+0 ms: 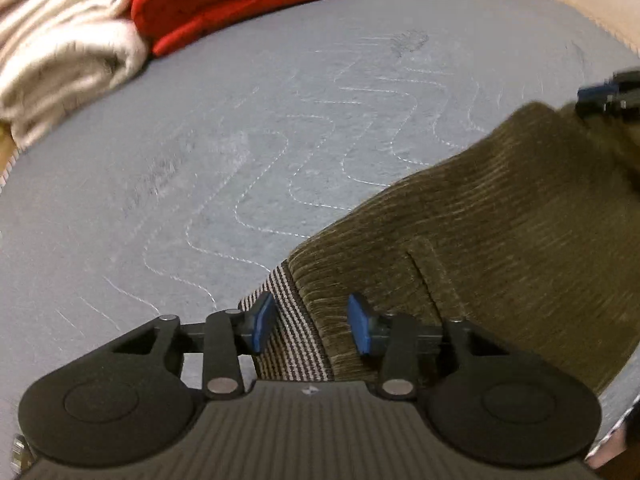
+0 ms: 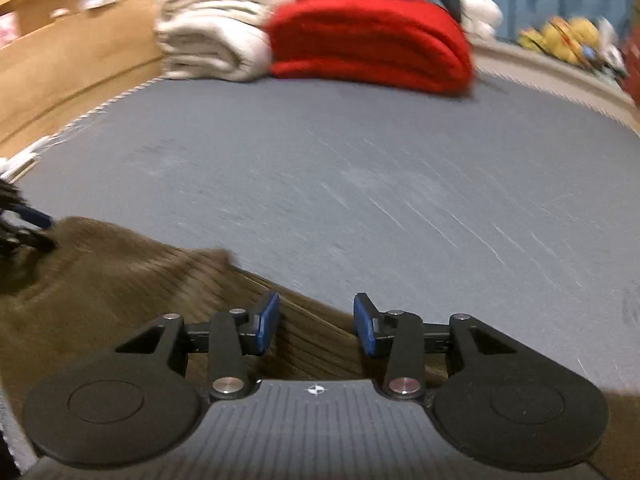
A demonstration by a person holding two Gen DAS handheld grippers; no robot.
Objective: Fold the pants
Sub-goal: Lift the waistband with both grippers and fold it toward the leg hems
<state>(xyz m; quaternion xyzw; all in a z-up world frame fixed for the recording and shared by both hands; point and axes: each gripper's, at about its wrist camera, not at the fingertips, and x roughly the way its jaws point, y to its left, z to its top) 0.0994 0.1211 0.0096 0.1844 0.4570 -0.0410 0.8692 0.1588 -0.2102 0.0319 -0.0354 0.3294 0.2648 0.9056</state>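
Note:
Olive corduroy pants [image 1: 480, 232] lie on the grey quilted mattress [image 1: 240, 140], with a striped waistband lining [image 1: 288, 320] turned out. My left gripper [image 1: 312, 322] is open, its blue pads either side of the waistband edge. My right gripper [image 2: 316, 320] is open over the pants' edge [image 2: 160, 292]. The right gripper shows at the far right of the left wrist view [image 1: 608, 96], at the pants' far corner. The left gripper shows at the left edge of the right wrist view [image 2: 24, 228].
A folded red blanket [image 1: 236, 0] and folded cream blankets [image 1: 60, 52] sit at the mattress's far end, also in the right wrist view [image 2: 368, 40]. A wooden bed frame [image 2: 60, 60] runs along the left. Clutter [image 2: 572, 40] lies beyond the mattress edge at right.

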